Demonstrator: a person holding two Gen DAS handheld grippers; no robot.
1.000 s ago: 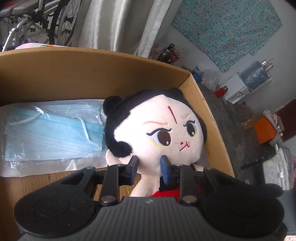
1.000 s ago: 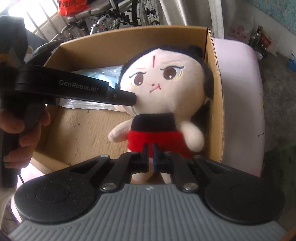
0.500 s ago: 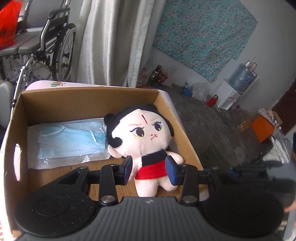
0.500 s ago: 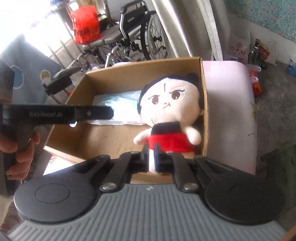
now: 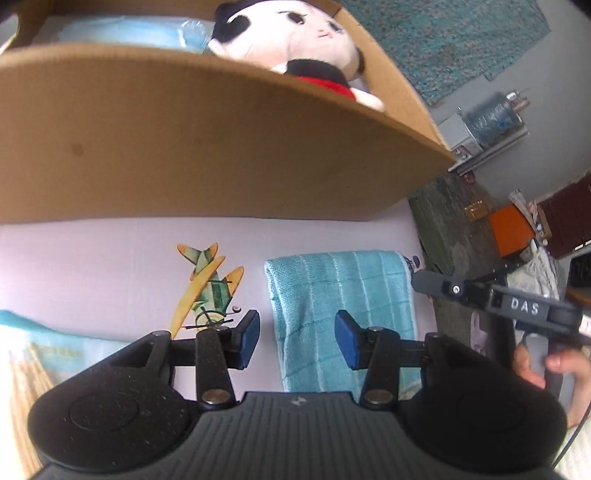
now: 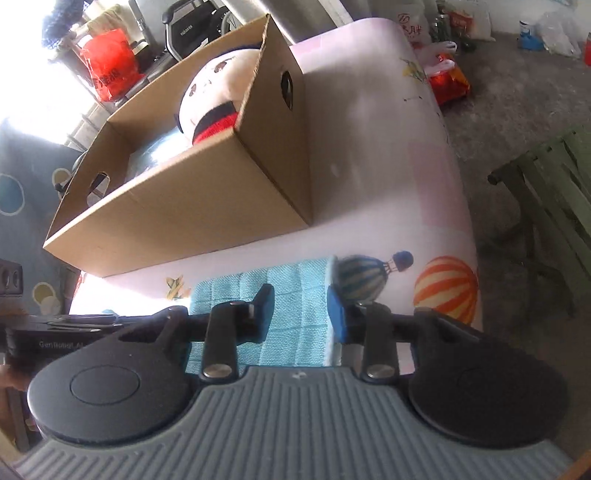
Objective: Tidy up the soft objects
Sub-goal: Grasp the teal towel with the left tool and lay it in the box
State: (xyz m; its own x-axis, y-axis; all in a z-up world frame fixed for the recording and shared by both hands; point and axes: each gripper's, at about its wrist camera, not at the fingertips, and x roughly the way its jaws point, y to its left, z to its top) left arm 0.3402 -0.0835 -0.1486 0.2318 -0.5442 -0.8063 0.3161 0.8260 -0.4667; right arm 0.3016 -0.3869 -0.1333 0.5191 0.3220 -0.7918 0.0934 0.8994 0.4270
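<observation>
A folded teal cloth (image 5: 340, 295) lies flat on the pink table in front of the cardboard box (image 5: 207, 147); it also shows in the right wrist view (image 6: 291, 299). My left gripper (image 5: 297, 338) is open and empty just above the cloth's left part. My right gripper (image 6: 301, 314) is open and empty over the cloth's right part. A plush doll (image 5: 310, 40) with black hair and a red top lies in the box (image 6: 207, 199) next to packed blue face masks (image 5: 140, 33). The doll's head shows over the box rim in the right wrist view (image 6: 214, 92).
The pink table (image 6: 388, 155) carries printed pictures of a plane (image 5: 207, 284) and balloons (image 6: 443, 288). A book or printed sheet (image 5: 33, 365) lies at the table's left front. The table's right edge drops to the floor, where a green stool (image 6: 550, 199) stands.
Both grippers have pulled back out of the box and dropped low to the table in front of it, over the teal cloth. The right gripper has opened. The doll stays in the box.
</observation>
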